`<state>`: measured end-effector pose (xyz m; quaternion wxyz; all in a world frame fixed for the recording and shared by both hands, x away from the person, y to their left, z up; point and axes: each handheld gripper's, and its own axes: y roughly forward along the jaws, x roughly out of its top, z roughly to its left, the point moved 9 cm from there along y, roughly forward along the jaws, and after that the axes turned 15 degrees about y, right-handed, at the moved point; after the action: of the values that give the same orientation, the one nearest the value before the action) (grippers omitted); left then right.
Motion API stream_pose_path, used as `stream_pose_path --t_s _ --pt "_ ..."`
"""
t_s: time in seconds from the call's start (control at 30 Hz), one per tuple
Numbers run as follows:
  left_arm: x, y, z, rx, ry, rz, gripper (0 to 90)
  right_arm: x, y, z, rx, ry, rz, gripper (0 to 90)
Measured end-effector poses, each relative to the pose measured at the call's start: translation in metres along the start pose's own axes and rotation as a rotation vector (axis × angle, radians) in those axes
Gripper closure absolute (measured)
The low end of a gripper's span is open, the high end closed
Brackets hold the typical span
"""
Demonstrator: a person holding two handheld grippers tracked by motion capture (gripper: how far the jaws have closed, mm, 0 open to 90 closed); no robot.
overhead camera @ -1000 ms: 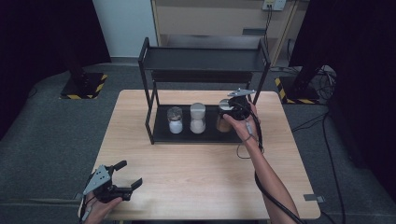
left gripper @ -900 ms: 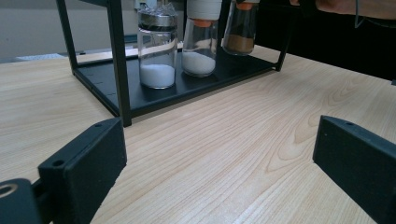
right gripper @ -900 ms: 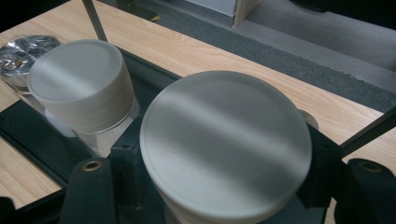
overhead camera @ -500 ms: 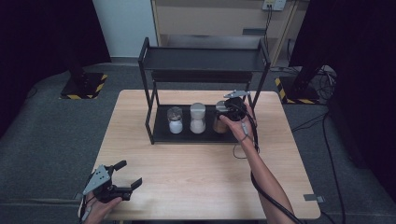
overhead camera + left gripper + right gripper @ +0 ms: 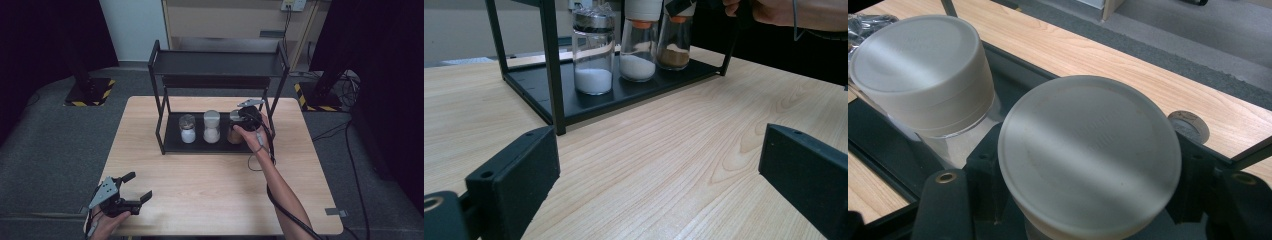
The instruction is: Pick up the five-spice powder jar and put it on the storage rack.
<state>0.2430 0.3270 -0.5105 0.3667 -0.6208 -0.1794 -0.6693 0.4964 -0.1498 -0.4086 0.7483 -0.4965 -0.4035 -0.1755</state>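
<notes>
A black two-tier rack [image 5: 220, 65] stands at the back of the wooden table [image 5: 220, 185]. Three jars are on its bottom shelf: a silver-lidded jar of white powder [image 5: 187, 129], a white-lidded jar of white powder [image 5: 211, 126], and a jar of brown powder [image 5: 234, 134] at the right end. My right gripper [image 5: 246, 118] comes from above and is shut on the brown jar just under its white lid [image 5: 1090, 150], with a pad [image 5: 984, 165] on each side. My left gripper [image 5: 138, 186] rests open near the table's front left corner, with nothing between its jaws [image 5: 659, 170].
The rack's top shelf hangs low over the jars, and its right post [image 5: 272, 107] is close to my right hand [image 5: 255, 137]. The middle jar's lid [image 5: 918, 65] almost touches the held jar. A cable [image 5: 285, 210] trails along the right forearm.
The right hand has edged slightly left and toward the near side, still shut on the brown jar. The left gripper has not moved.
</notes>
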Motion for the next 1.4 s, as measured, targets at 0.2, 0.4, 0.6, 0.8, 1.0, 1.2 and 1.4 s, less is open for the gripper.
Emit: stream_pose_path --t_s 0.2,0.4,0.6,0.8,1.0,1.2,1.4 --pt "0.000 0.000 0.000 0.001 0.000 0.000 1.8 0.000 0.001 0.000 0.000 -0.001 -0.001 34.2" --pt "0.000 0.000 0.000 0.000 0.001 0.001 1.7 -0.003 0.004 0.000 -0.001 0.001 0.004 34.1" --pt "0.000 0.000 0.000 0.000 0.002 0.000 1.8 -0.005 0.004 0.001 -0.003 -0.008 -0.004 34.1" --pt "0.000 0.000 0.000 -0.002 0.006 0.002 1.8 -0.006 0.004 0.001 -0.003 -0.001 -0.012 33.8" --pt "0.000 0.000 0.000 -0.002 0.006 0.001 1.8 -0.006 0.003 0.001 -0.001 0.000 -0.020 28.1" --pt "0.001 0.000 -0.001 -0.003 0.010 0.003 1.8 -0.005 -0.002 -0.001 0.001 -0.004 -0.041 17.0" --pt "0.001 0.001 -0.001 -0.004 0.013 0.005 1.8 -0.002 -0.009 -0.003 0.016 -0.007 -0.042 11.0"
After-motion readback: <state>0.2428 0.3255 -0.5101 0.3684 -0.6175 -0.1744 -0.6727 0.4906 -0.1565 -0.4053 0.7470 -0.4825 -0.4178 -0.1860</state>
